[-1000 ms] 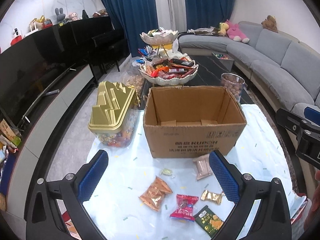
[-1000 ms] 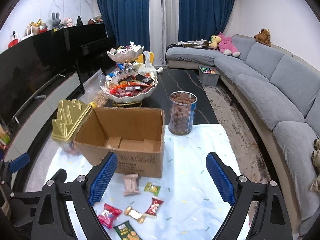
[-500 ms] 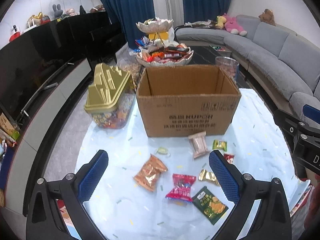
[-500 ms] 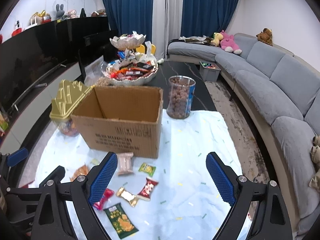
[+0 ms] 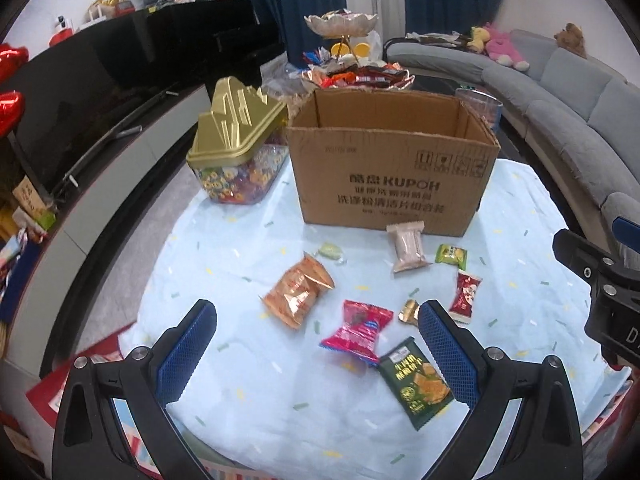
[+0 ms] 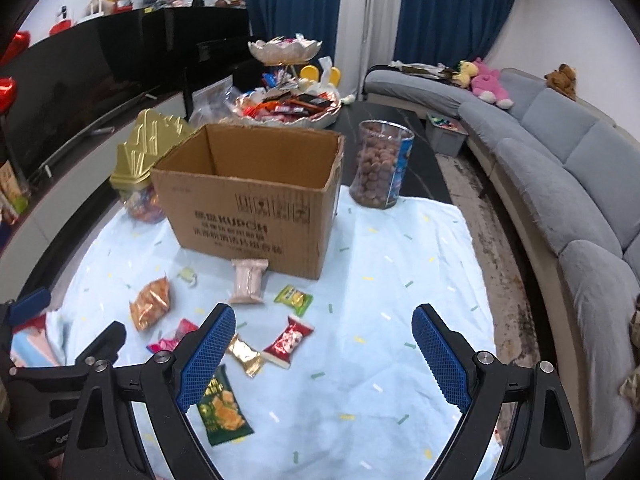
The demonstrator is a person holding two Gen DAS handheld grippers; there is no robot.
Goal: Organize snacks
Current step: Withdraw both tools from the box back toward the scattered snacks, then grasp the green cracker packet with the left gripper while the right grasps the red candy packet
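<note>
An open, empty-looking cardboard box [image 5: 394,168] [image 6: 256,200] stands on the pale blue cloth. Several loose snacks lie in front of it: an orange packet [image 5: 298,294] [image 6: 151,303], a pink-red packet [image 5: 356,330], a dark green chip packet [image 5: 416,382] [image 6: 222,410], a beige bar [image 5: 406,246] [image 6: 249,280], a small red candy [image 5: 464,296] [image 6: 288,342], a gold candy [image 6: 244,354] and a light green sachet [image 5: 451,255] [image 6: 294,299]. My left gripper [image 5: 316,344] hovers open above the pink-red packet. My right gripper [image 6: 324,354] is open over the cloth right of the red candy.
A gold-lidded candy jar [image 5: 236,148] [image 6: 144,168] stands left of the box. A clear jar of brown balls [image 6: 380,164] sits right behind it. A tiered snack bowl [image 6: 286,106] is further back. A grey sofa [image 6: 560,184] curves along the right; a black cabinet [image 5: 100,80] runs left.
Both grippers have come down and tilted lower toward the cloth, so the loose snacks look larger and nearer. Both stay open and hold nothing.
</note>
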